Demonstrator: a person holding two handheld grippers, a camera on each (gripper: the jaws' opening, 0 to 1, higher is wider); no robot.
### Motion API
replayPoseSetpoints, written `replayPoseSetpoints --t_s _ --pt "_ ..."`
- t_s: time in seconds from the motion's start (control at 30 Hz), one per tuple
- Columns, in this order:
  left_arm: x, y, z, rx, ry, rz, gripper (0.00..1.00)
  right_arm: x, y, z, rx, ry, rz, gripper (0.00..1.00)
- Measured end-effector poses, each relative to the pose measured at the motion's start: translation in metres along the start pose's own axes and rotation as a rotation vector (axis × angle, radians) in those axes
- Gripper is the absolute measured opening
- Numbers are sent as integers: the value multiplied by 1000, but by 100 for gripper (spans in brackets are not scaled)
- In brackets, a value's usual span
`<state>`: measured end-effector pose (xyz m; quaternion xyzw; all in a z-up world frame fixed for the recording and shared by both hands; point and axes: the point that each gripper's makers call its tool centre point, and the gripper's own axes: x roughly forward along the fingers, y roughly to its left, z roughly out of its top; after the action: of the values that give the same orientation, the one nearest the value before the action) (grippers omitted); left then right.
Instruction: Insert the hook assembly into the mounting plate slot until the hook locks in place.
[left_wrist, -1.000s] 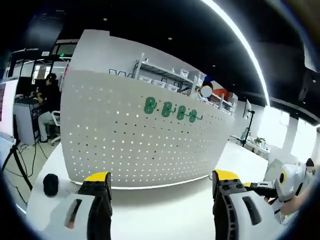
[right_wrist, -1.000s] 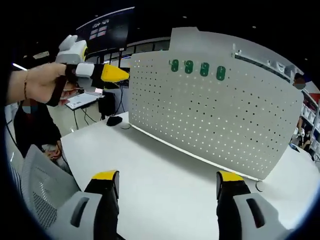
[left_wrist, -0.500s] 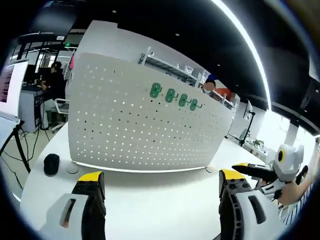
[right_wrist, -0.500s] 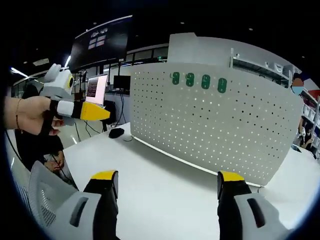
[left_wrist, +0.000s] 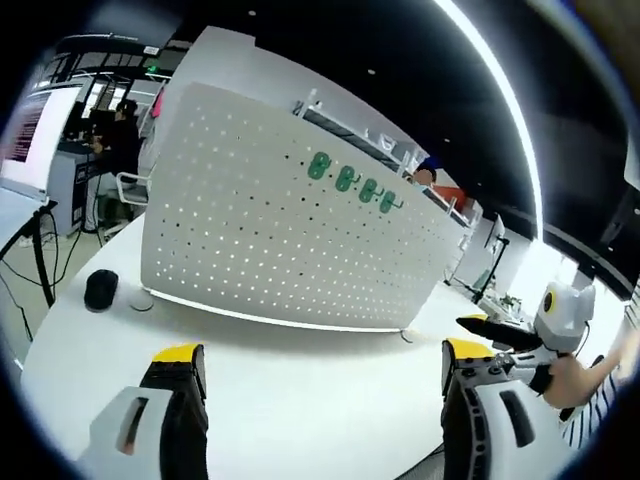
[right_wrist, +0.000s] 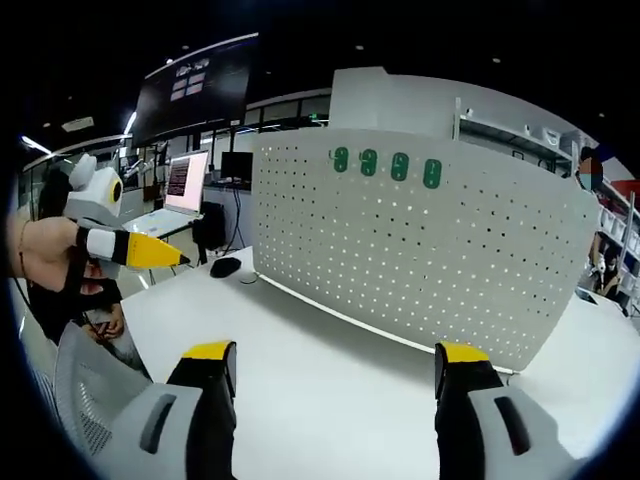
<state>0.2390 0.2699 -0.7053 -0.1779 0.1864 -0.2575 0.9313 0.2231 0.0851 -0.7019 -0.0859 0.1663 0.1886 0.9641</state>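
White tabletop (left_wrist: 300, 360), bare and glossy, carrying an upright white pegboard (left_wrist: 280, 250) set across its far part, lower edge resting on the surface with a bright strip of light along the base. Four green hooks (left_wrist: 352, 183) in a row near the pegboard's top edge, toward its right end in the left gripper view, all seated in the holes. Same row near the top edge in the right gripper view, left of the board's middle. Black mouse (left_wrist: 100, 289) and a small round disc (left_wrist: 141, 300) near the tabletop's left edge, just beside the pegboard's left end.

Left gripper (left_wrist: 315, 365) low over the near edge, jaws spread wide, nothing between them. Right gripper (right_wrist: 335, 365) likewise released and empty, well apart from the pegboard. Other gripper entering each view from the side, held in a hand (right_wrist: 45, 255), yellow tips narrow.

Behind: dark ceiling with a long curved light strip (left_wrist: 500, 100), white shelving (left_wrist: 350, 125) past the pegboard, a lit monitor (right_wrist: 188, 180) on a desk, a seated person (left_wrist: 120, 145) at far left, a grey mesh chair (right_wrist: 90, 400) close by.
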Motion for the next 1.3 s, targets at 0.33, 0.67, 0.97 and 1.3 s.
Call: replayPoseSetpoints --t_s 0.33,0.67,0.97,1.3 --pt "-14 -1 -22 27 51 3 100 -8 -2 -1 5 -4 -15 79" --pt "-23 -6 -33 31 78 -6 100 -18 0 -8 8 4 -25 79" --pt "-29 -11 -41 31 103 -16 100 -28 1 -12 18 7 -38 79" --pt "-33 -13 -41 37 110 -21 100 -35 -1 -12 24 2 -58 79"
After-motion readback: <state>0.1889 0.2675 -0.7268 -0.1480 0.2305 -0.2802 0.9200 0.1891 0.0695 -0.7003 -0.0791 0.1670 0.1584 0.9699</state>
